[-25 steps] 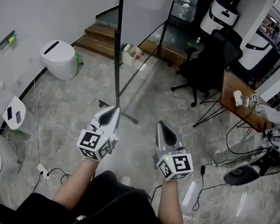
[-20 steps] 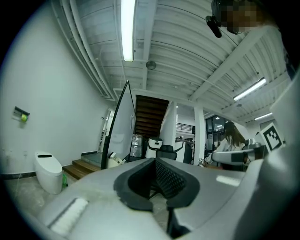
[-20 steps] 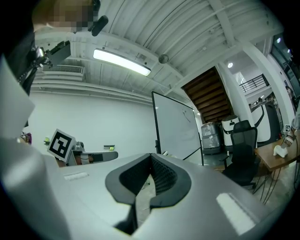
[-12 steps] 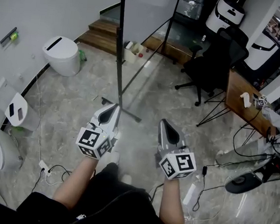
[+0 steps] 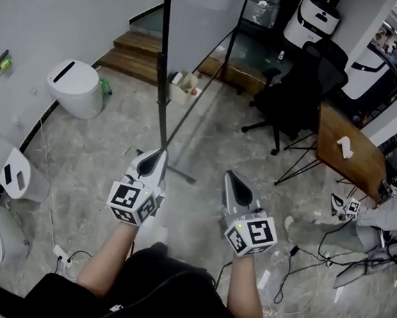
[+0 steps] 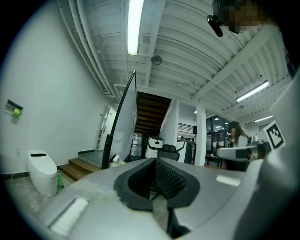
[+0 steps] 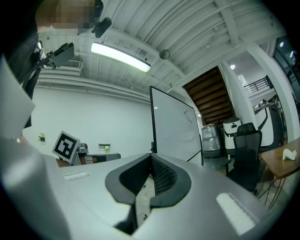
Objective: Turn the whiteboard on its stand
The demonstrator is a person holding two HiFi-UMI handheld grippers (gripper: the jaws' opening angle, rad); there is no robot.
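Observation:
The whiteboard stands ahead of me on a black stand, its near post rising from a floor foot. My left gripper is shut and empty; in the head view its tip lies just short of the post's base. My right gripper is also shut and empty, level with the left one and apart from the stand. In the left gripper view the whiteboard appears edge-on, left of the left gripper. The right gripper view shows the whiteboard face-on beyond the right gripper.
A black office chair and a wooden table stand to the right. A white bin and wooden steps are at the left back. Cables and white devices lie along the left wall. A person's legs are at the right.
Both grippers have moved forward toward the whiteboard's stand, still shut. The left tip now lies close to the post's base. A person's legs have come into view at the right.

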